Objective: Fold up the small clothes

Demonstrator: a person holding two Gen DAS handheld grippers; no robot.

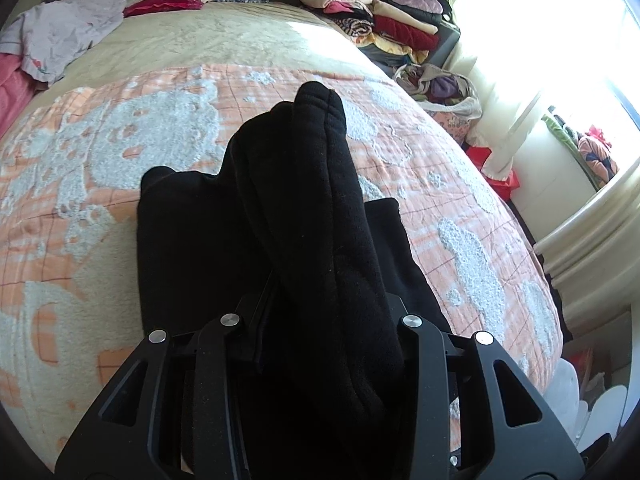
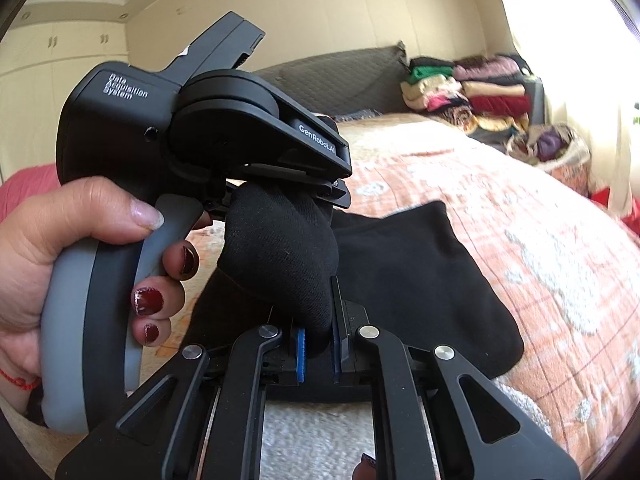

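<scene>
A wide bed [image 1: 168, 52] fills both views, spread with an orange-and-white checked blanket [image 1: 120, 152] with fluffy pale figures, and beyond it a plain beige cover reaching to a dark grey quilted headboard [image 2: 340, 76]. At the head corner by the bright window stands a stack of folded clothes [image 1: 384, 16] – green, cream, purple, red – with a bag of more clothes [image 1: 444, 88] just below it; a crumpled lilac garment [image 1: 60, 36] and something pink lie on the other side of the bed. Cream walls and pale cupboard doors [image 2: 52, 64] show in the right wrist view. The black garment [image 1: 208, 240] lies partly flat on the blanket, and one bunched fold of it rises off the bed between the two tools. The left tool [image 2: 320, 192], gripped by the person's left hand [image 2: 80, 264] with dark red nails, has its jaws partly closed on the upper end of that fold – thick cloth fills the gap between them. The right tool [image 2: 318, 350] pinches the lower end of the same fold, its blue pads [image 2: 301, 354] pressed in on the fabric so that the jaws stand nearly closed. The rest of the garment spreads flat on the blanket, to the right of the right tool in its own view and beneath both.
</scene>
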